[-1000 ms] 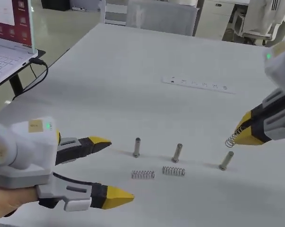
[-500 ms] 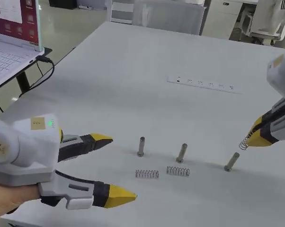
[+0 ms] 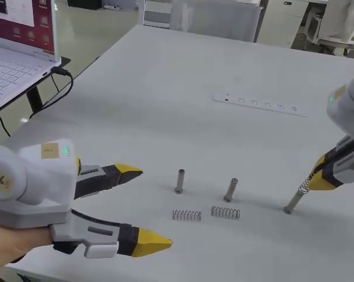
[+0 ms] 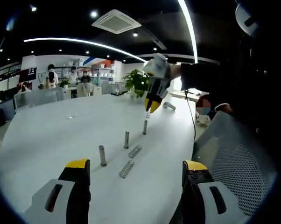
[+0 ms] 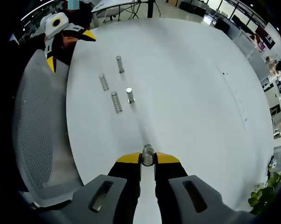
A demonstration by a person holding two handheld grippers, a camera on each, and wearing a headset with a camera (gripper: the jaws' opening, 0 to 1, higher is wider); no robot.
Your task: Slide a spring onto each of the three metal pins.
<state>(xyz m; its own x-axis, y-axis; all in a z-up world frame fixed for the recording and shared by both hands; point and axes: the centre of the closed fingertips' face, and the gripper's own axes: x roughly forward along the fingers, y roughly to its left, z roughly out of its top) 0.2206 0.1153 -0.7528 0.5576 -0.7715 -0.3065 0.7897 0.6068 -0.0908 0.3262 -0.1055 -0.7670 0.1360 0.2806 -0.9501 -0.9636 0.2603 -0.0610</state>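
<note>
Three metal pins stand in a row on the white table: left pin (image 3: 180, 181), middle pin (image 3: 231, 190), right pin (image 3: 292, 202). Two springs (image 3: 186, 215) (image 3: 226, 212) lie flat in front of the left and middle pins. My right gripper (image 3: 325, 180) is shut on a third spring (image 3: 306, 184), whose lower end meets the top of the right pin. In the right gripper view the spring (image 5: 148, 155) sits between the yellow tips and hides that pin. My left gripper (image 3: 149, 205) hovers open left of the pins, holding nothing; its view shows the pins (image 4: 126, 139) ahead.
A white power strip (image 3: 260, 104) lies further back on the table (image 3: 165, 88). A laptop (image 3: 12, 53) with a black cable (image 3: 62, 82) stands on a side stand to the left. A grey mesh chair (image 4: 234, 154) sits by the table's near edge.
My right gripper has come down with the spring, bringing its lower end from above the right pin onto the pin's top. The left gripper has stayed open in place.
</note>
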